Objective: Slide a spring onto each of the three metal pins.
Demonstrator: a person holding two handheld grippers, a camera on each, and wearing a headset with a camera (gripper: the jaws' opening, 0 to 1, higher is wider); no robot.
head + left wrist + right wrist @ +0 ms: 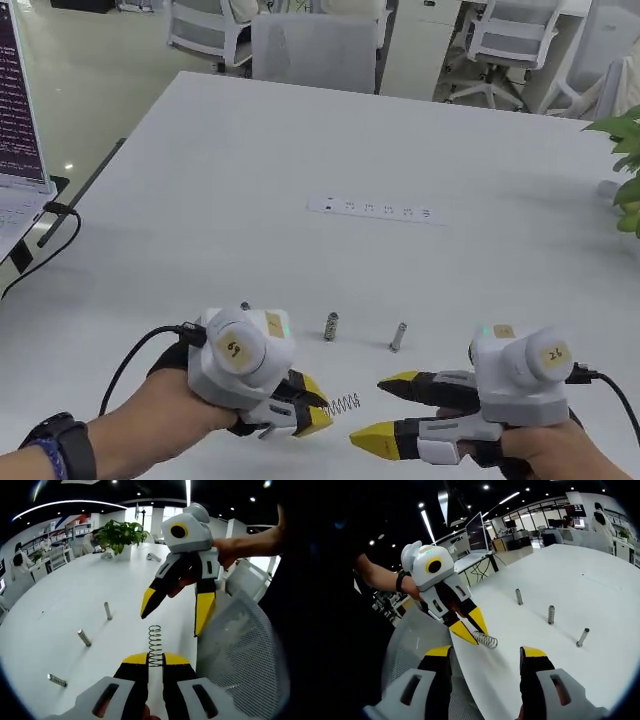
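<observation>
The left gripper (pixel 155 659) clamped a thin coiled wire spring (pixel 155 637), the right gripper (pixel 486 652) gaped empty; the coil probably needed squaring to the bare grey metal pin (pixel 398 337).

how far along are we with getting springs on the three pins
Done, by the look of it: the middle pin shows coils, and the left pin seems to as well, less clearly. In hand: the left gripper is shut on a spring, with the right gripper open beside it. Left: the bare pin.
</observation>
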